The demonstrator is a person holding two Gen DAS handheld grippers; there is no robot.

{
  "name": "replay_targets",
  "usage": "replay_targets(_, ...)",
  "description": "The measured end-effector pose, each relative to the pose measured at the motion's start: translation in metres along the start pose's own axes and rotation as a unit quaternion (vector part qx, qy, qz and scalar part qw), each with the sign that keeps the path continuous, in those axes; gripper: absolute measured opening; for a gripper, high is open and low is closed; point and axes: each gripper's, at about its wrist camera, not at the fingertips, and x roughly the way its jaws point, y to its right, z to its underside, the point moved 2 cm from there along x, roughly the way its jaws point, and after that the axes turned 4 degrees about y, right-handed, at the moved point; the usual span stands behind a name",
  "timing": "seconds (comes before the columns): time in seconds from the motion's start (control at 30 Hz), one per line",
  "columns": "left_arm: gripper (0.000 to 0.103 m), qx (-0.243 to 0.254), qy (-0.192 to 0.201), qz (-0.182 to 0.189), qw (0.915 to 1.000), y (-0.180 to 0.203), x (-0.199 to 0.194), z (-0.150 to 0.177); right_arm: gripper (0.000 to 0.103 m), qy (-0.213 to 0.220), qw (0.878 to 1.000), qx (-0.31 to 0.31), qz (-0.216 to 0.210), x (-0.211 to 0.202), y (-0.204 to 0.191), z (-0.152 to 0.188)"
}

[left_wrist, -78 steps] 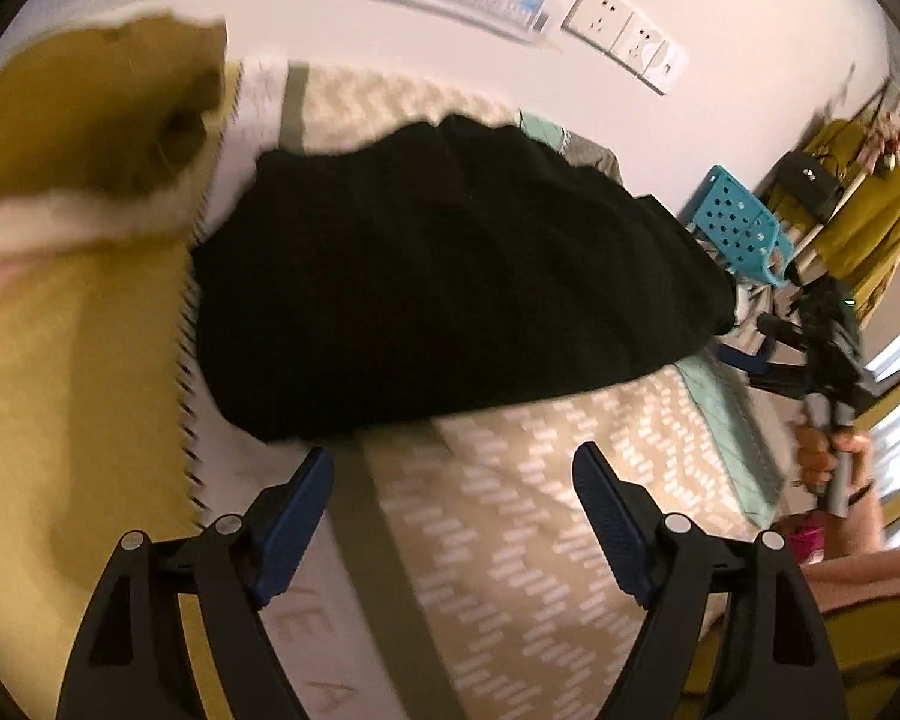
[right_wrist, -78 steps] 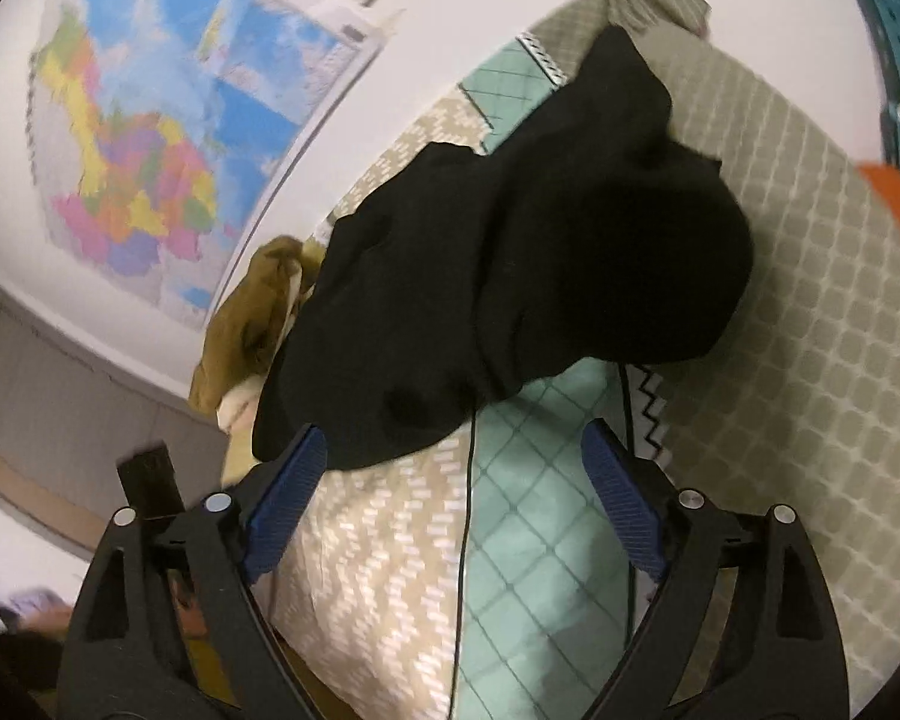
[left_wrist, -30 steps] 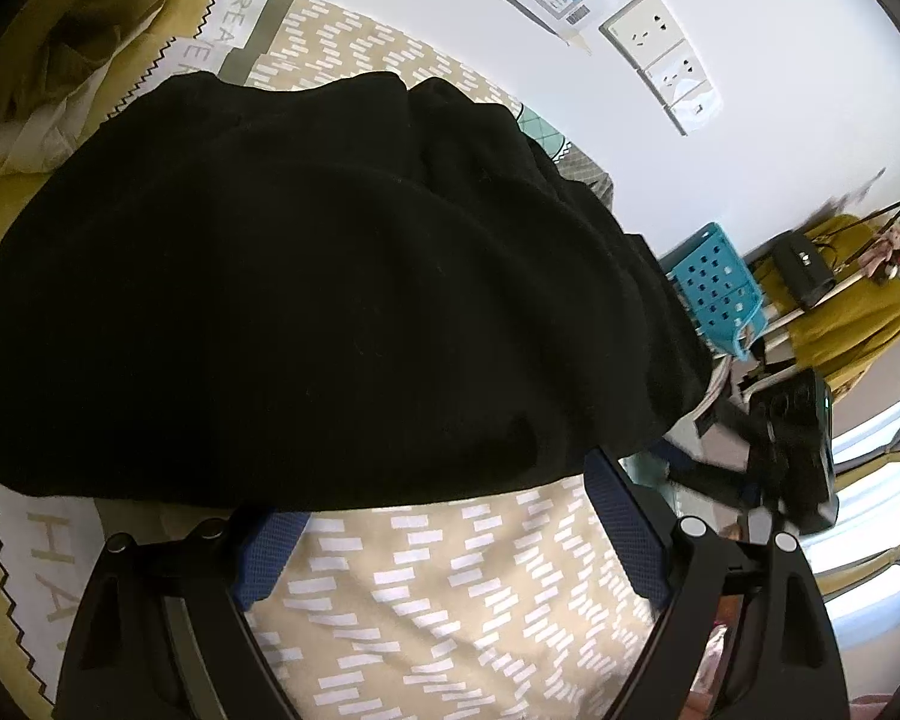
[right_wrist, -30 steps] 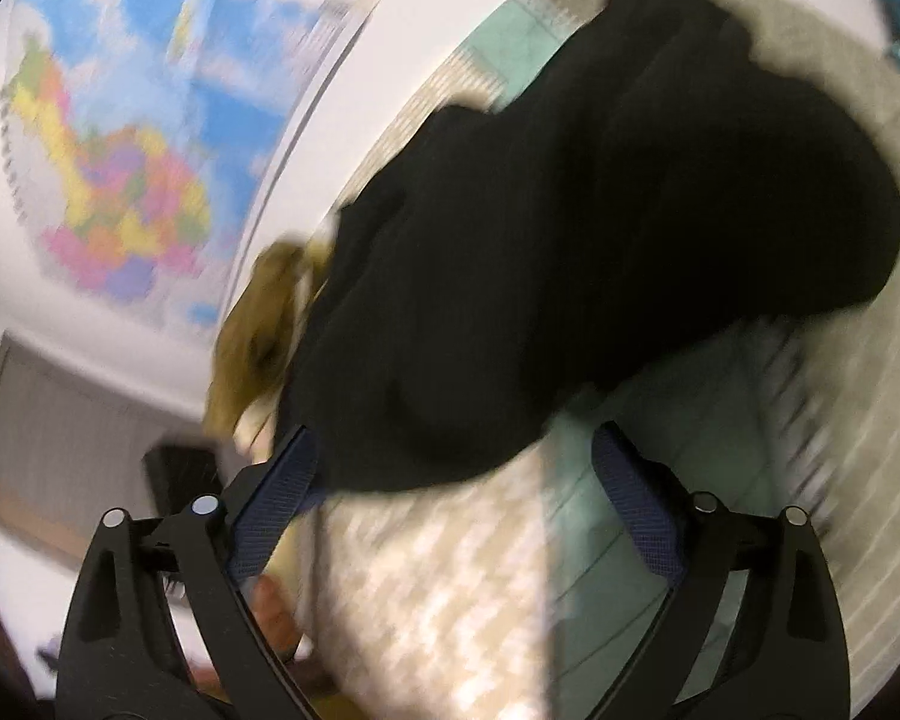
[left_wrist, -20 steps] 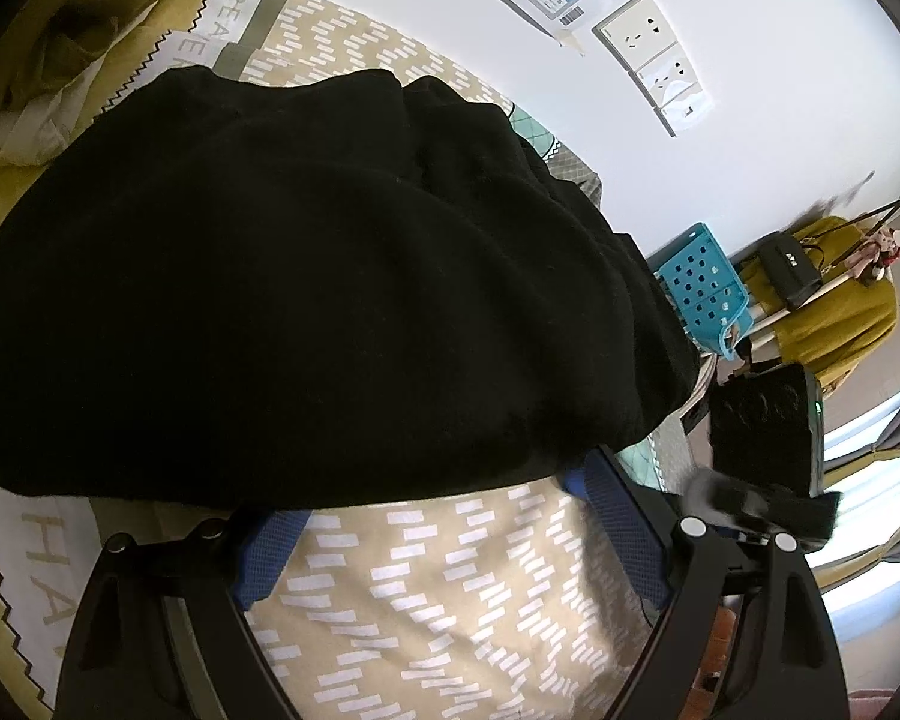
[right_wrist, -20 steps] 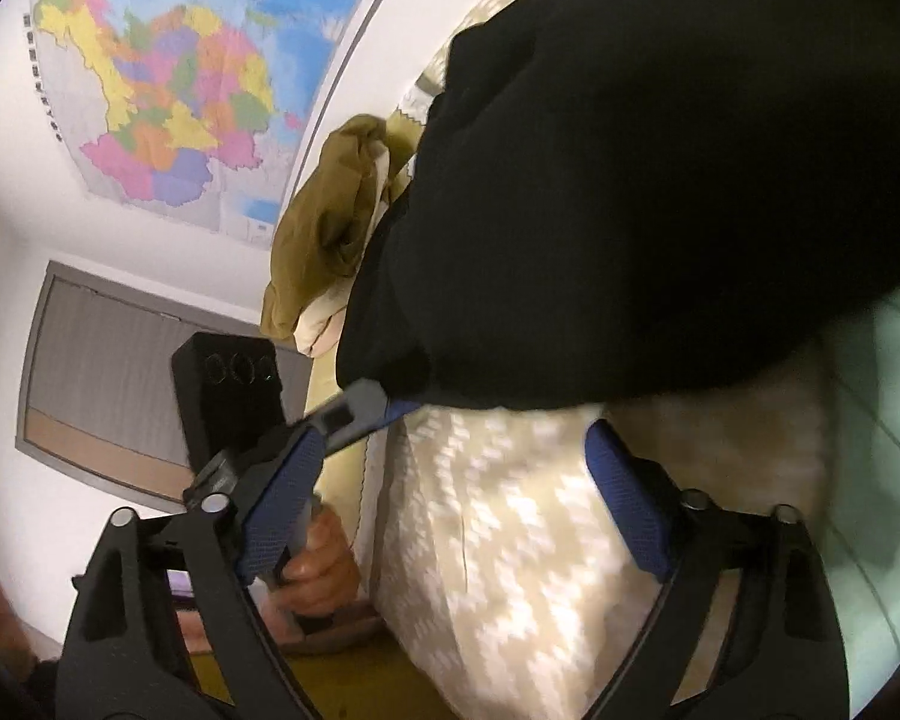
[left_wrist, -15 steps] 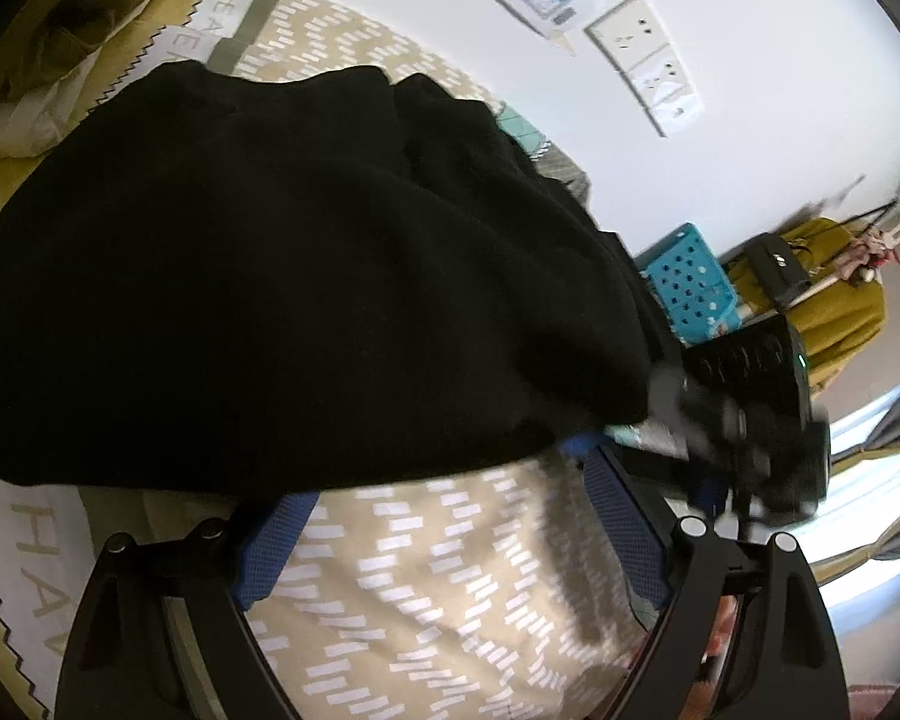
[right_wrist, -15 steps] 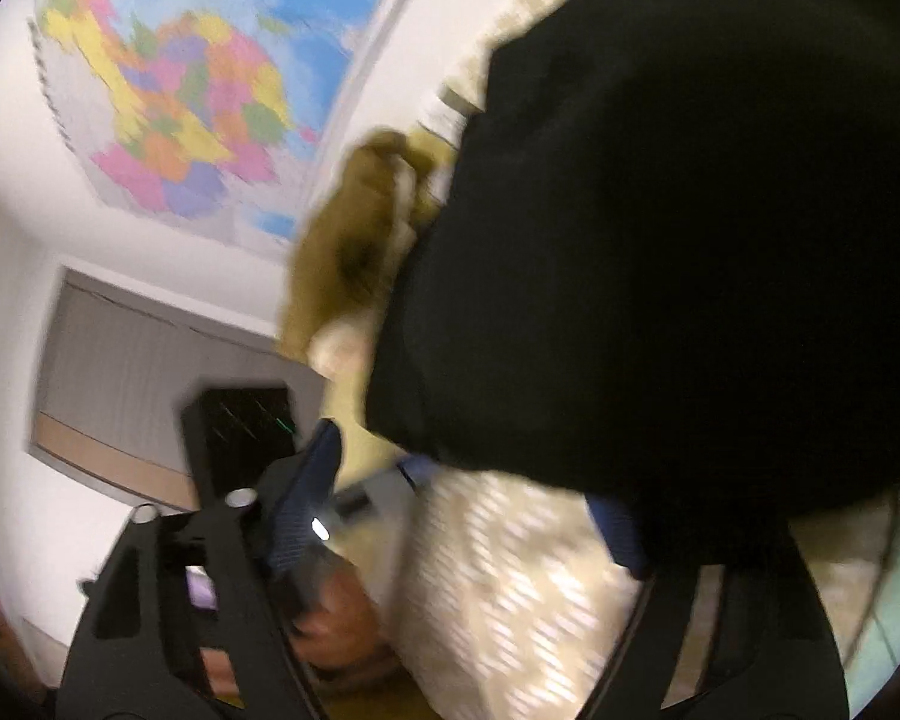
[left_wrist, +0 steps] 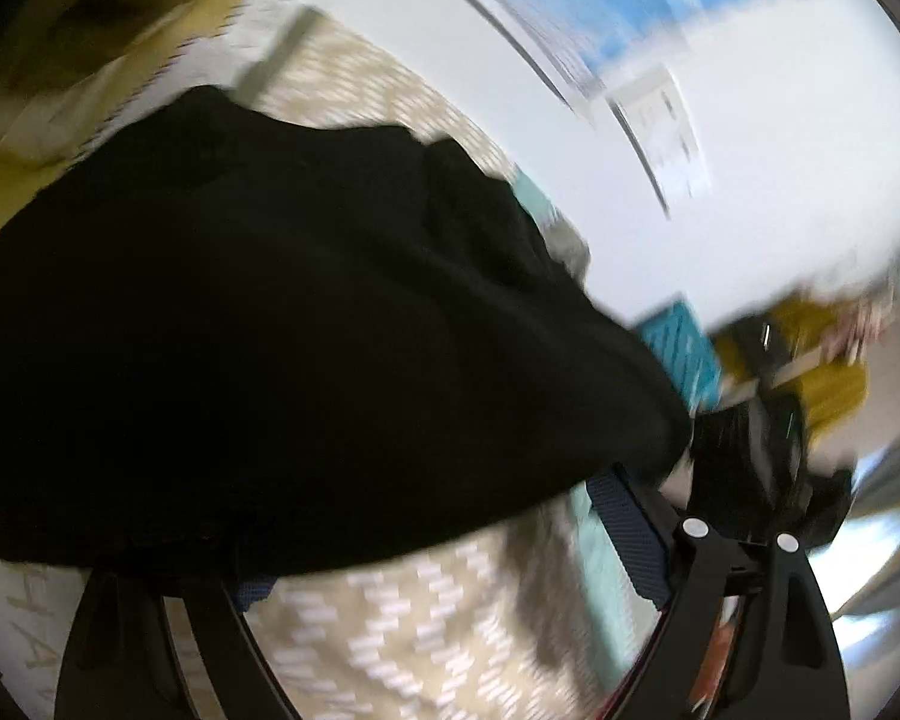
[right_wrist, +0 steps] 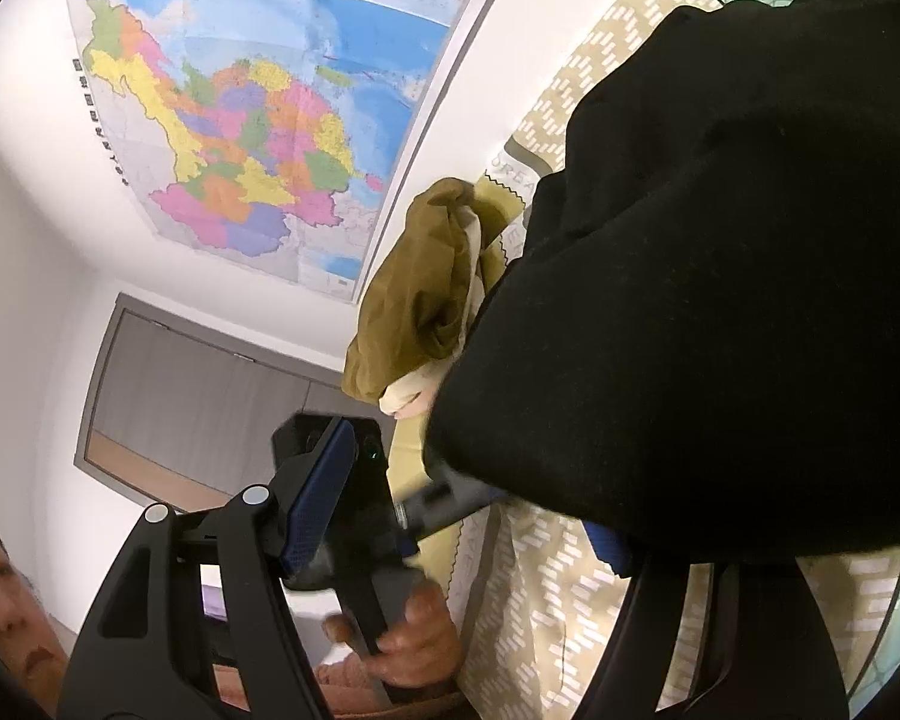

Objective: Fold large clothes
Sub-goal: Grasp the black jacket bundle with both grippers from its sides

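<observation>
A large black garment (left_wrist: pixel 282 348) lies bunched on the patterned bedspread (left_wrist: pixel 402 630); it also fills the right of the right wrist view (right_wrist: pixel 720 300). My left gripper (left_wrist: pixel 438 546) is open, with the garment's near hem draped over its left finger and touching the right finger. My right gripper (right_wrist: pixel 456 516) is open; its right finger is tucked under the garment's edge and its left finger is free. The left gripper also shows in the right wrist view (right_wrist: pixel 432 504), reaching under the same hem. The left wrist view is blurred.
An olive and cream cloth (right_wrist: pixel 432 288) is heaped by the wall beyond the garment. A wall map (right_wrist: pixel 240 108) hangs above the bed. A blue basket (left_wrist: pixel 678 354) and hanging yellow clothes (left_wrist: pixel 822 384) stand to the right. A dark door (right_wrist: pixel 198 396) is behind.
Both grippers have moved in from clear of the garment until its near hem covers their fingers. The two grippers have come close to each other along the hem.
</observation>
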Motion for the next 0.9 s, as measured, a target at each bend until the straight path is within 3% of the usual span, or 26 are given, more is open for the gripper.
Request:
replay_targets(0.07,0.087,-0.040,0.025,0.010,0.9988,-0.011,-0.006,-0.005,0.069,-0.001,1.000,-0.003,-0.004,-0.001,-0.001,0.002)
replay_targets(0.17,0.087,-0.062,0.055,0.011,0.9965,-0.019,-0.016,-0.010,0.069,0.002,1.000,0.001,-0.005,-0.007,0.004,0.004)
replay_targets(0.3,0.084,-0.100,0.061,0.006,0.9930,-0.035,-0.019,-0.019,0.069,-0.012,1.000,0.006,0.022,-0.016,0.017,0.016)
replay_targets(0.47,0.083,-0.072,0.048,-0.040,0.9955,-0.029,-0.011,-0.026,0.084,0.008,0.994,0.007,0.108,-0.055,0.036,0.028)
replay_targets(0.63,0.084,-0.058,0.046,-0.055,0.9957,-0.027,-0.006,-0.029,0.091,0.099,0.979,0.023,0.175,-0.120,0.052,0.025)
replay_targets(0.67,0.084,-0.054,0.045,-0.060,0.9958,-0.026,-0.005,-0.029,0.088,0.119,0.975,0.034,0.187,-0.130,0.058,0.023)
replay_targets(0.77,0.081,-0.011,0.037,-0.103,0.9939,-0.017,0.000,-0.028,0.092,0.143,0.970,0.037,0.193,-0.136,0.062,0.009)
replay_targets(0.9,0.081,0.020,0.032,-0.134,0.9903,-0.009,0.007,-0.028,0.094,0.165,0.964,0.034,0.207,-0.126,0.068,-0.012)
